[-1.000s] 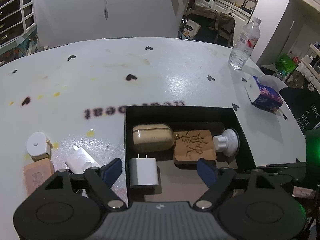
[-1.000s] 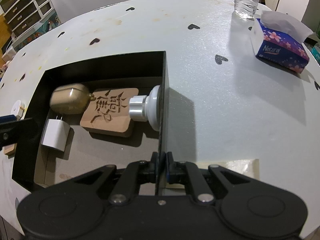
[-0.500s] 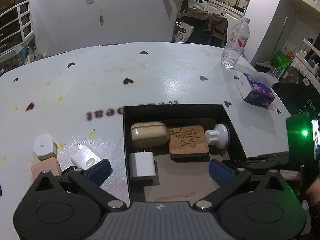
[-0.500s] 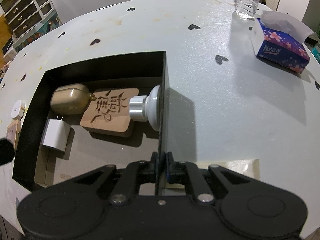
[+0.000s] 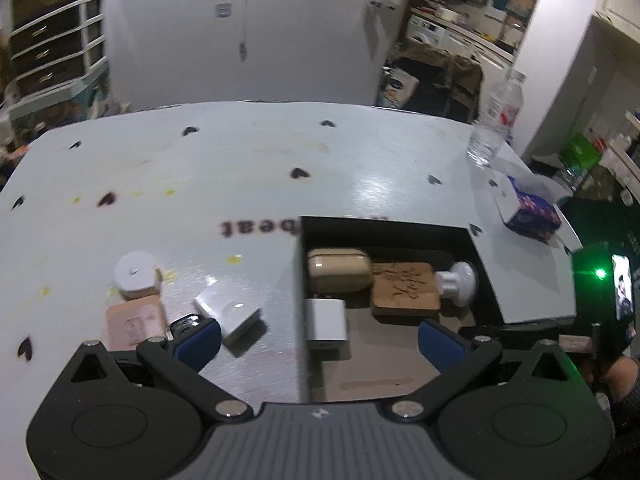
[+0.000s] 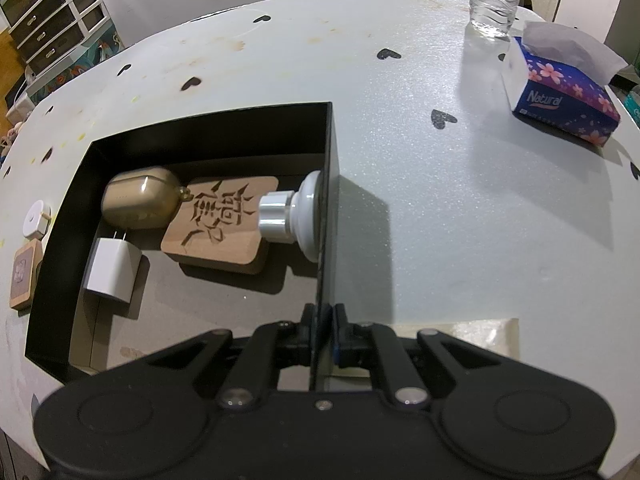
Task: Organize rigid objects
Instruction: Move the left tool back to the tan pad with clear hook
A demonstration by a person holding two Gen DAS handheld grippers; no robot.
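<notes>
Both wrist cameras look steeply down, close, sharing the black box (image 5: 476, 240) (image 6: 326, 184).

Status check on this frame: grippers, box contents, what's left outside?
Left gripper open, empty. Right gripper shut on black box wall. White charger in box; three items outside, including white block. Nothing blocking.

Black box (image 6: 332, 208) is sitting open on the table, holding four items: tan case (image 6: 140, 204) lying at the far left, white charger (image 6: 112, 266) lying flat just nearer, carved wooden tile (image 6: 220, 224) lying flat mid-box, white knob (image 6: 296, 214) lying sideways against the right wall. Outside, left of the box, white adapter (image 5: 228, 312), round white disc (image 5: 134, 274) and small wooden tile (image 5: 134, 322) are lying near one another.
</notes>
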